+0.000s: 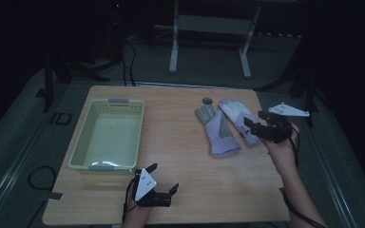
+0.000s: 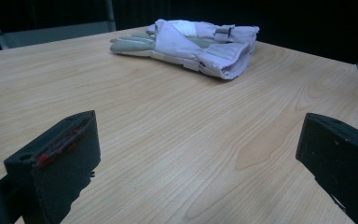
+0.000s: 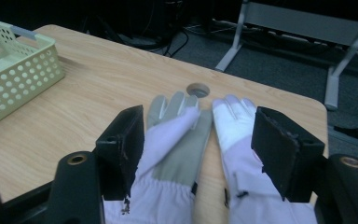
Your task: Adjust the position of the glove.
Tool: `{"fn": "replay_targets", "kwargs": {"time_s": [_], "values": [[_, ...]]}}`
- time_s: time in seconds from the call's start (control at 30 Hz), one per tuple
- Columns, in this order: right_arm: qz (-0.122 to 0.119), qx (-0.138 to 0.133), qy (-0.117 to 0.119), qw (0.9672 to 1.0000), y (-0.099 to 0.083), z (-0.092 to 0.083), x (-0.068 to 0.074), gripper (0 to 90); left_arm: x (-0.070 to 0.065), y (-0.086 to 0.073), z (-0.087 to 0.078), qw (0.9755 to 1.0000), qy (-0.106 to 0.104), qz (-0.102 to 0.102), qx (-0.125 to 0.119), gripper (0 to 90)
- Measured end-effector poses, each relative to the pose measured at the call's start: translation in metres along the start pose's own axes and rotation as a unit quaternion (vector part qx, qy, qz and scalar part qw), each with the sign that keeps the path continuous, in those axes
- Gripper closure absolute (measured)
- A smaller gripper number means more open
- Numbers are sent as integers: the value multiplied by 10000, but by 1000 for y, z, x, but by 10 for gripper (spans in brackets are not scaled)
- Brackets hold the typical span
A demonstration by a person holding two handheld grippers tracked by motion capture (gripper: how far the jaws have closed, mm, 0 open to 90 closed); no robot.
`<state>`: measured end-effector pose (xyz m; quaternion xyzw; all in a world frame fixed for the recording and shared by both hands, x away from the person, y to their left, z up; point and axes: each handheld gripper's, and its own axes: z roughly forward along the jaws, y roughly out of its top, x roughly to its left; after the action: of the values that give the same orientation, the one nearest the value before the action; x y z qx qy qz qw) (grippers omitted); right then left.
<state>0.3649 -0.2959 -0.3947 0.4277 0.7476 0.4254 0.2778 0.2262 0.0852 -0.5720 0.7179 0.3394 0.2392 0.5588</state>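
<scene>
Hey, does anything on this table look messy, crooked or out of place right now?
Mostly tidy. The two gloves lie side by side, but the left glove has a flap of its lavender fabric folded over the grey palm, so it isn't flat. The basket sits square and upright. The right gripper hovers above the gloves, jaws apart, holding nothing.

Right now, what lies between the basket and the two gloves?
Nothing: in the high view, bare wooden table separates the basket from the gloves.

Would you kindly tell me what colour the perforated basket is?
The basket is pale yellow-green; the right gripper view shows it best.
</scene>
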Motion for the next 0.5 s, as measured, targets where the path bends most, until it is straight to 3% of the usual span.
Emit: {"fn": "replay_targets", "kwargs": {"time_s": [0.03, 0.2, 0.5], "values": [[6, 110, 119, 9999, 4, 14, 2, 379, 0, 0, 0, 10000, -8, -1, -4, 0], [-57, 248, 166, 9995, 7, 33, 4, 388, 0, 0, 0, 10000, -27, -4, 2, 0], [73, 735, 286, 9969, 2, 75, 2, 415, 1, 0, 0, 10000, -63, -14, 0, 0]]}}
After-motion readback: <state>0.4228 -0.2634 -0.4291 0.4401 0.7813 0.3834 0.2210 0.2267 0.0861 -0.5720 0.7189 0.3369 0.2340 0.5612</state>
